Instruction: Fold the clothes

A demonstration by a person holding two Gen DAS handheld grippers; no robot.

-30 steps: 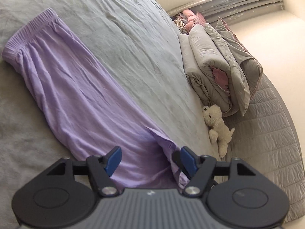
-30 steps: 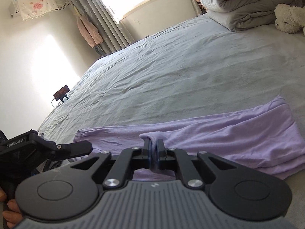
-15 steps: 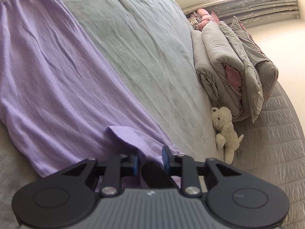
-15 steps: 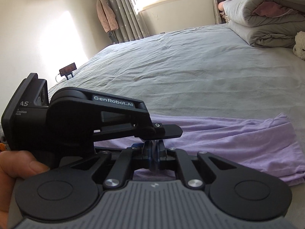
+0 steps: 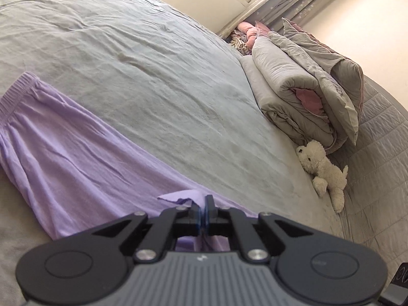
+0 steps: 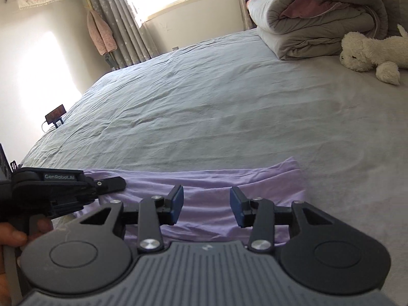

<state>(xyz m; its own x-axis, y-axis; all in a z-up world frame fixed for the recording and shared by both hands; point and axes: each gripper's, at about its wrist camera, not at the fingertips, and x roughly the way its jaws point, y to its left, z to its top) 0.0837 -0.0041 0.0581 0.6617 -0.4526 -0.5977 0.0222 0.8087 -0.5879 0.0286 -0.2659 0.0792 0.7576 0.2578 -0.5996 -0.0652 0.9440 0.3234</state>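
Note:
Lilac trousers (image 5: pixel 76 153) lie flat on the grey bed sheet (image 5: pixel 153 63), elastic waistband at the far left. My left gripper (image 5: pixel 204 204) is shut on the leg-end hem of the trousers, a small flap of cloth sticking up beside the fingers. In the right wrist view the trousers (image 6: pixel 216 186) lie just under my right gripper (image 6: pixel 206 204), which is open and empty above the cloth. The left gripper shows at the left of that view (image 6: pixel 109 182), held by a hand.
A folded grey duvet (image 5: pixel 306 89) and a white plush dog (image 5: pixel 323 170) lie at the head of the bed. A quilted headboard (image 5: pixel 377 140) rises behind them. A phone on a stand (image 6: pixel 54 113) sits past the far bed edge, curtains and window beyond.
My left gripper has closed on the trouser hem. My right gripper has opened and let go of the cloth it was pinching.

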